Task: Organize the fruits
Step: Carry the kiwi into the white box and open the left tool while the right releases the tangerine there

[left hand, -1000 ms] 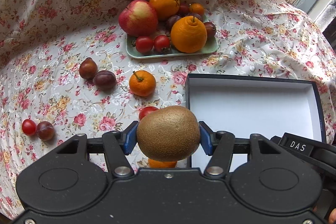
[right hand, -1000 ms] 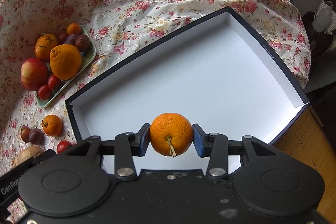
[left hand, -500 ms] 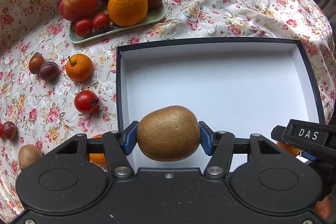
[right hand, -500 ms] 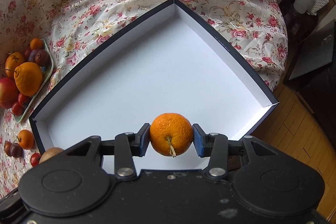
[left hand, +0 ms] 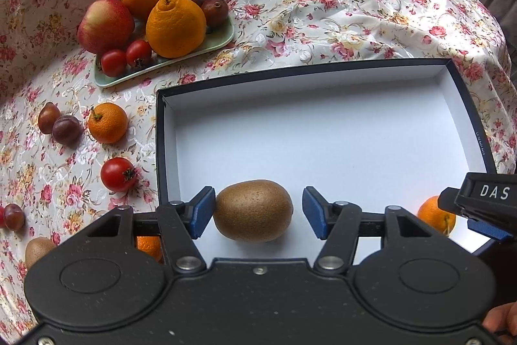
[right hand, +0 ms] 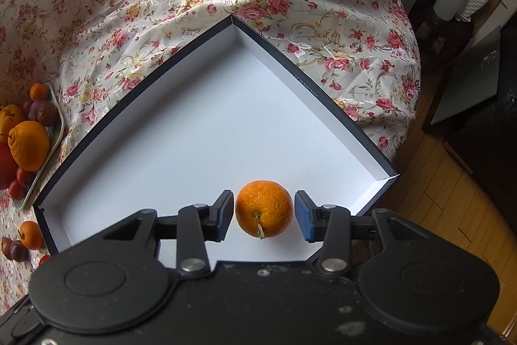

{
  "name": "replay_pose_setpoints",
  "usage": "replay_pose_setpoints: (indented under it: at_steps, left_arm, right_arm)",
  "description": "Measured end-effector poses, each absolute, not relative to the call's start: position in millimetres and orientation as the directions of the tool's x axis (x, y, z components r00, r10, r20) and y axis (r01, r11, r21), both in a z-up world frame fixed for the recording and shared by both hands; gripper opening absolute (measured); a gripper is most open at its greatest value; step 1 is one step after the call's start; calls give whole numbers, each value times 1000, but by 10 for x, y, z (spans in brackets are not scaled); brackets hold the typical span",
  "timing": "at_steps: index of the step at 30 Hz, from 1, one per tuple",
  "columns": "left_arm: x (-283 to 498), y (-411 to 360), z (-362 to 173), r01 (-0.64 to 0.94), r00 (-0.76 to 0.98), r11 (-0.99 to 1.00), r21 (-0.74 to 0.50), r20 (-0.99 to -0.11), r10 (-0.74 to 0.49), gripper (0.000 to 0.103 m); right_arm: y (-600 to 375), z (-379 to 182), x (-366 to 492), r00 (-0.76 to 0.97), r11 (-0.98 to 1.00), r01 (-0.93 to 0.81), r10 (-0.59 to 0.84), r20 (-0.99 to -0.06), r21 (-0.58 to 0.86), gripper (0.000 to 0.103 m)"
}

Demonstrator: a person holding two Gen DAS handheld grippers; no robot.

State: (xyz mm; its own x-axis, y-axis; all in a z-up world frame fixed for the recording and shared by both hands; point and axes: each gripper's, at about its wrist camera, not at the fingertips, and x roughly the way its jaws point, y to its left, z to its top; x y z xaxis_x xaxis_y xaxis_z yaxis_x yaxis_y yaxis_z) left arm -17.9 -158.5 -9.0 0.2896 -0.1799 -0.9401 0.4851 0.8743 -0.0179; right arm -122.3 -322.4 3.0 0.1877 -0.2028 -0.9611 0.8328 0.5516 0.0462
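Fruits first: 1 fuzzy brown kiwi (left hand: 253, 210) lies on the white floor of the dark-rimmed box (left hand: 323, 67), long axis crosswise between the left tongs (left hand: 258, 212), spread wide. Right tongs (right hand: 264, 214) gape around 1 round orange mandarin (right hand: 263, 213), resting inside too.

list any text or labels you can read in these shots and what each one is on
"DAS": white letters on the black body of the right gripper, seen at the right edge of the left wrist view.
Small print on the right rim of the box, also in the right wrist view: too small to read.
Nothing else legible.
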Motion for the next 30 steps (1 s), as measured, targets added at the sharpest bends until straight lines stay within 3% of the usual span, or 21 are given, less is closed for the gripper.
replay_pose_setpoints:
  at_steps: [30]
  left_arm:
    - [56,-1142,123,389,286,917,-91,-934,-214,64]
  right_arm:
    - [-2987,153,-1081,208,540,839,-207,-956,66,42]
